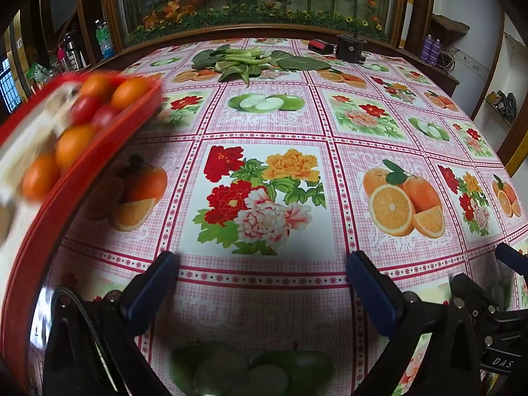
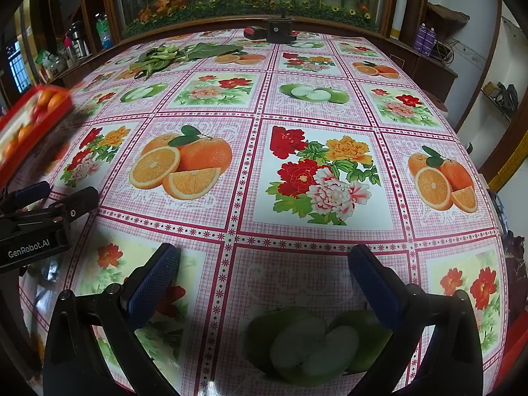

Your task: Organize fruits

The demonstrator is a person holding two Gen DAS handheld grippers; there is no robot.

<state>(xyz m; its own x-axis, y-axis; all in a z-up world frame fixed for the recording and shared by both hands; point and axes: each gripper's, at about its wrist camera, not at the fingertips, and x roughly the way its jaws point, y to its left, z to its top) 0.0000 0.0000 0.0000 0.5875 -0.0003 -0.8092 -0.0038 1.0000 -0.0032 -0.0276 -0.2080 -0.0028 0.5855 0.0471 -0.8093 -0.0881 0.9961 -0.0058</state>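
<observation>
Both the left gripper (image 1: 262,257) and right gripper (image 2: 264,250) are hovering spread and empty while the blurred red plastic fruit tray (image 1: 99,151) (oranges, tomatoes) is tilting at 9 o'clock, risking spillage.

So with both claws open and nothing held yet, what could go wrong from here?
1. The red tray of oranges and small red fruit looks tilted and blurred at the left edge; fruit might roll out.
2. Printed oranges and apples on the tablecloth could be mistaken for real fruit.
3. The left claw and right claw sit close together and could collide.
</observation>
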